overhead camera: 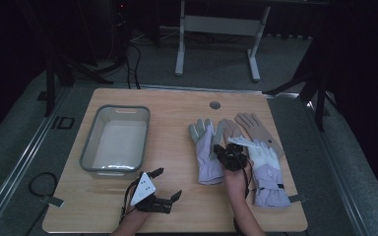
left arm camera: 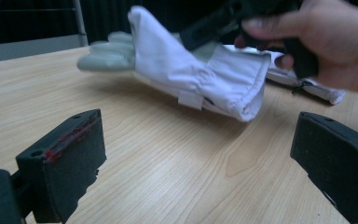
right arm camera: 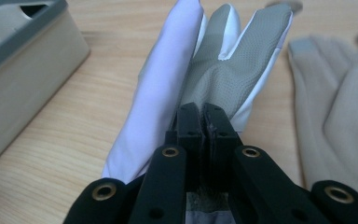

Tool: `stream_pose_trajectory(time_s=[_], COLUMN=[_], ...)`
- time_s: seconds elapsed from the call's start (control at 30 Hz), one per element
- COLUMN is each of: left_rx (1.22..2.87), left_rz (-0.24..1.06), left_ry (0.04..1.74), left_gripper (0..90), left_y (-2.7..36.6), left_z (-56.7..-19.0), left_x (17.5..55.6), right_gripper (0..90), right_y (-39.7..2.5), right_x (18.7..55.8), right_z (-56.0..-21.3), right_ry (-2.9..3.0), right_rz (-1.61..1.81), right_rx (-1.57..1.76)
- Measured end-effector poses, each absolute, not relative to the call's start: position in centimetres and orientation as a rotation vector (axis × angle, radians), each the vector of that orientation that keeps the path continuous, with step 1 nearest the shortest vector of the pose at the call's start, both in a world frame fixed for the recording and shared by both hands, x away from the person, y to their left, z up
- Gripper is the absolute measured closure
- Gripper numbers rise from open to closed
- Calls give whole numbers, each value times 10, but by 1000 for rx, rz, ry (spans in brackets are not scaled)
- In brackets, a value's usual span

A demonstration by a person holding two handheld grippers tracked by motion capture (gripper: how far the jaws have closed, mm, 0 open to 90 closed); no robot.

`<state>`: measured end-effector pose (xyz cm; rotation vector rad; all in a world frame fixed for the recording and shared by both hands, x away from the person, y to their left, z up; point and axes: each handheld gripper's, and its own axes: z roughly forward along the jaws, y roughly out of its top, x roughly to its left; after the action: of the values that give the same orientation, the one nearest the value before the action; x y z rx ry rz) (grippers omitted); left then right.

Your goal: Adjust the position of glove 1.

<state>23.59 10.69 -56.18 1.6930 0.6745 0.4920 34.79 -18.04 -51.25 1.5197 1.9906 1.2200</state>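
Bare tabletop (overhead camera: 177, 162) between grey bin (overhead camera: 116, 140) and lavender glove (overhead camera: 208, 155); more gloves (overhead camera: 263, 157) crowding the right.

The table (overhead camera: 177, 105) is pale wood with a fine brown grain, and the floor around it is dull grey. The glove (overhead camera: 207, 150) the right gripper (overhead camera: 225, 152) grips is pale lilac, nearly white along the back, with a grey, finely dotted palm and grey digits. A second glove (overhead camera: 268, 169) of the same lilac lies to its right, and a plain beige glove (overhead camera: 256, 128) sits behind. The bin (overhead camera: 89, 142) has a darker grey rim and translucent whitish walls. Both grippers are black; the left gripper (overhead camera: 170, 184) carries a light grey triangular plate, and one of its fingers (left arm camera: 70, 158) shows red smudges along an edge. Brass-coloured rivets dot the right gripper's black arms.
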Motion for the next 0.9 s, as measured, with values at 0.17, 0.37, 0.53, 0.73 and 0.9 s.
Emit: stream_pose_trajectory(time_s=[0.17,0.37,0.53,0.73,0.9], left_rx=[1693,1695,1692,1693,1693], left_rz=[489,489,488,488,488], left_ry=[674,672,675,677,674], left_gripper=[31,31,31,31,31], left_y=[107,107,107,107,107], left_z=[-562,-562,-562,-562,-562], left_x=[236,236,236,236,236], right_gripper=[862,841,737,602,529], right_y=[-183,-188,-191,-197,-210], right_x=[352,354,353,351,352], right_z=[-530,-549,-539,-519,-494], right_ry=[1991,1963,1959,1983,2008], right_rz=[1173,1160,1160,1170,1178], right_rx=[1562,1620,1628,1579,1472])
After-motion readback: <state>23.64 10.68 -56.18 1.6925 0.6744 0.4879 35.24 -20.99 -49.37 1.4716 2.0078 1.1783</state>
